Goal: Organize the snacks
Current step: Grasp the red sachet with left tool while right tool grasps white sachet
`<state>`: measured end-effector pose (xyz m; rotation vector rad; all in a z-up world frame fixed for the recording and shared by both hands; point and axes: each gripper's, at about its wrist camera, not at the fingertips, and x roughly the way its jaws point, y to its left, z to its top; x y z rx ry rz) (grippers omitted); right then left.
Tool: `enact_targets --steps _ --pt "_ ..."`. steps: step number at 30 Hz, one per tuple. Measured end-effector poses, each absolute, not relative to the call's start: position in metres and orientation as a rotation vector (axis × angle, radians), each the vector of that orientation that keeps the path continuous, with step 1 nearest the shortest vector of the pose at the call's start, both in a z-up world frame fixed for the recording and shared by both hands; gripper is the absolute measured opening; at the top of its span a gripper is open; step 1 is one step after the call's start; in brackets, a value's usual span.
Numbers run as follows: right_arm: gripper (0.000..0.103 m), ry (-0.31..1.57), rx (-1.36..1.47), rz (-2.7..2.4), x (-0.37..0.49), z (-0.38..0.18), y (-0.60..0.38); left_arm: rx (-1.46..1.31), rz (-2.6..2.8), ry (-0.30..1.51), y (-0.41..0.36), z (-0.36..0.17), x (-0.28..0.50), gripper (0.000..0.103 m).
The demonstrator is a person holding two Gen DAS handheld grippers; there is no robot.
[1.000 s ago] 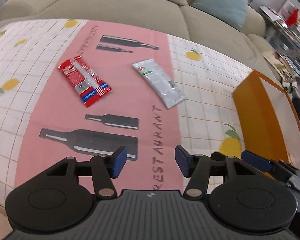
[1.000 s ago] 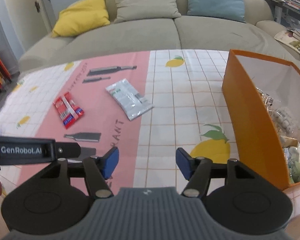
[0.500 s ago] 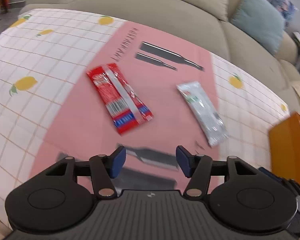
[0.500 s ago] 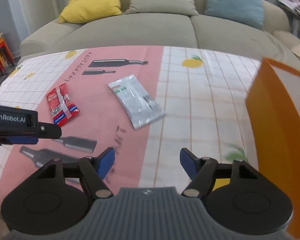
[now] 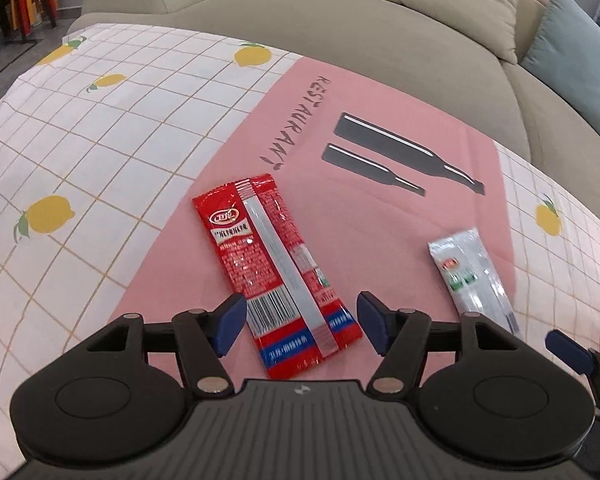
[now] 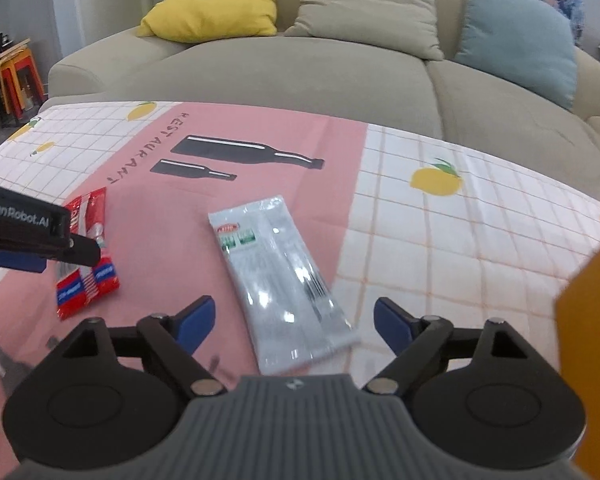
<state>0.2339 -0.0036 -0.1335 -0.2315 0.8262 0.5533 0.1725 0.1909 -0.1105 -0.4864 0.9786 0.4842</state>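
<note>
A red snack packet (image 5: 272, 264) lies flat on the pink part of the tablecloth. My left gripper (image 5: 298, 324) is open, and the packet's near end lies between its blue fingertips. A silver snack packet (image 6: 284, 284) lies flat to the right; it also shows in the left wrist view (image 5: 470, 276). My right gripper (image 6: 294, 322) is open, with the silver packet's near end between its fingertips. The red packet (image 6: 88, 256) shows at the left of the right wrist view, partly behind the left gripper's body (image 6: 28, 232).
An orange box (image 6: 592, 336) stands at the table's right edge, only its wall showing. A beige sofa (image 6: 320, 68) with yellow, beige and teal cushions runs along the table's far side. The checked lemon-print cloth (image 5: 100, 160) spreads to the left.
Both grippers have moved forward over the table. The red packet now lies between the left fingertips and the silver packet between the right ones. The orange box has slid to the right edge.
</note>
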Motion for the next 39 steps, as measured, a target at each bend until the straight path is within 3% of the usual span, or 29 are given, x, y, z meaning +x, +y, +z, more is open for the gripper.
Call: enact_targets --steps 12,20,21,23,25,39 --pt "0.084 0.824 -0.273 0.644 0.268 -0.153 0.031 -0.51 0.493 0.928 0.207 -0.127 0.181 0.083" --pt "0.083 0.845 -0.265 0.643 0.258 -0.16 0.026 -0.37 0.482 0.957 0.198 -0.133 0.193 0.08" --pt "0.079 0.846 -0.262 0.638 0.254 -0.16 0.024 -0.339 0.483 0.966 0.194 -0.133 0.194 0.074" --pt "0.071 0.843 -0.252 0.616 0.247 -0.159 0.018 -0.322 0.466 0.968 0.187 -0.133 0.191 0.072" --pt "0.056 0.839 -0.244 0.592 0.239 -0.156 0.012 -0.304 0.435 0.972 0.18 -0.133 0.187 0.069" --pt "0.054 0.941 -0.201 0.423 0.145 -0.145 -0.055 -0.064 0.043 1.091 0.085 -0.127 0.124 0.067"
